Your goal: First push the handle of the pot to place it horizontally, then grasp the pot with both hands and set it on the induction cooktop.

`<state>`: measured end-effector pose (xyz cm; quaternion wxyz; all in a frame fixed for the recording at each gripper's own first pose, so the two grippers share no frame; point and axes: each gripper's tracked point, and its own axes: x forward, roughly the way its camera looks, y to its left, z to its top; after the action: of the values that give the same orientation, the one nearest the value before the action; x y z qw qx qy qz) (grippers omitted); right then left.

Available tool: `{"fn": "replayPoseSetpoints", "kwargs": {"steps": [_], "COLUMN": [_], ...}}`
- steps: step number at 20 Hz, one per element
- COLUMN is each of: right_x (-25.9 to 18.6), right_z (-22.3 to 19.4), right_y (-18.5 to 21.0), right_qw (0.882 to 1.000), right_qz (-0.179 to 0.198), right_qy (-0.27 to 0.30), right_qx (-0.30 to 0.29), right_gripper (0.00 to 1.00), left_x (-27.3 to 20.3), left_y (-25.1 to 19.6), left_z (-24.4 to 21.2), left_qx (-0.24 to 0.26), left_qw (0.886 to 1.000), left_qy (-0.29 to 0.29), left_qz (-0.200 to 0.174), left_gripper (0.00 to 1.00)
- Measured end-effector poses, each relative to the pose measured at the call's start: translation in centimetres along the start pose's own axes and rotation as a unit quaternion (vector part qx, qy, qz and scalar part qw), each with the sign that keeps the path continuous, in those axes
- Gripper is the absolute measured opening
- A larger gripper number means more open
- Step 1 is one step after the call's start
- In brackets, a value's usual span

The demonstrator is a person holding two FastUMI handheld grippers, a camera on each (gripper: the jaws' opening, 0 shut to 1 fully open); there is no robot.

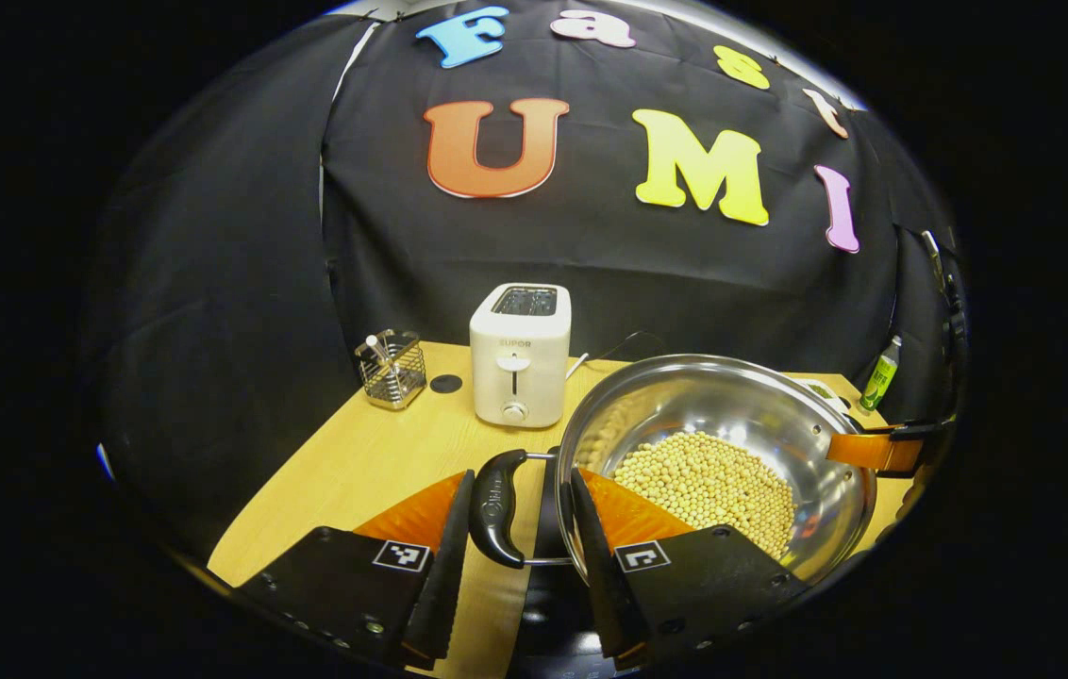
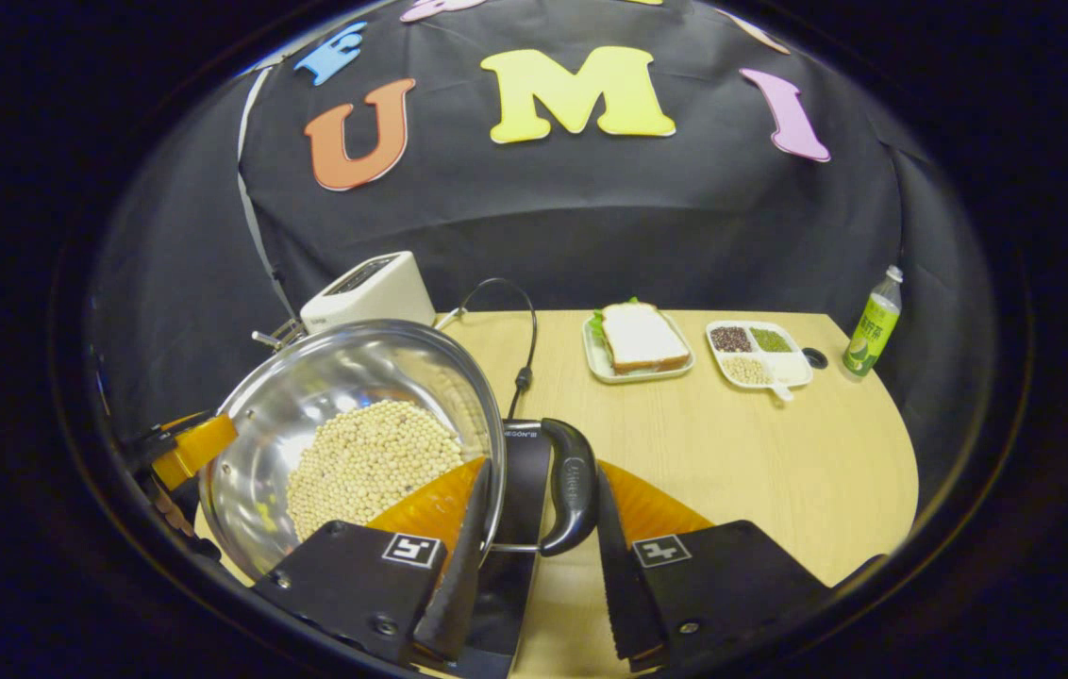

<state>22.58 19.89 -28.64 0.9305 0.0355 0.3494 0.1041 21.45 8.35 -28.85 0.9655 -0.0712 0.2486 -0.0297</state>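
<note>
A steel pot [image 1: 732, 396] holding soybeans [image 1: 704, 481] sits between both grippers, over the black induction cooktop [image 2: 520, 547]. I cannot tell whether it rests on the cooktop. My left gripper [image 1: 523, 481] straddles the pot's black side handle [image 1: 494, 509], one finger outside the grip and the other against the pot's rim. In the same way my right gripper [image 2: 543, 471] clamps the opposite handle [image 2: 574, 490]. From each view the other gripper's orange finger shows at the pot's far rim: the right gripper [image 1: 874, 449] and the left gripper [image 2: 187, 447].
On the wooden table [image 2: 760, 453], a white toaster [image 1: 520, 354] and a wire utensil holder [image 1: 391, 368] stand at the back left. Farther right are a sandwich plate [image 2: 638, 341], a divided dish of beans [image 2: 759, 353] and a green bottle [image 2: 872, 325]. A black cable [image 2: 520, 321] runs behind the cooktop.
</note>
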Motion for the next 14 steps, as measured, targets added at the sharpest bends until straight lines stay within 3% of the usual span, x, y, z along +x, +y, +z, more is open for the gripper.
{"fn": "replayPoseSetpoints", "kwargs": {"steps": [11,14], "right_x": [2.5,2.6], "right_z": [-1.8,-1.7], "right_y": [-0.5,-0.5], "right_qw": [1.0,1.0], "right_qz": [0.001,0.01], "right_qy": [0.01,-0.006], "right_qx": [0.02,0.017], "right_gripper": [0.61,0.64], "left_x": [2.5,2.5], "left_y": [0.0,1.0], "left_z": [-2.8,-2.6], "left_qx": [-0.008,-0.003], "left_qw": [1.0,1.0], "left_qy": [0.018,0.01], "left_qz": [0.001,0.007], "left_gripper": [0.57,0.63]}}
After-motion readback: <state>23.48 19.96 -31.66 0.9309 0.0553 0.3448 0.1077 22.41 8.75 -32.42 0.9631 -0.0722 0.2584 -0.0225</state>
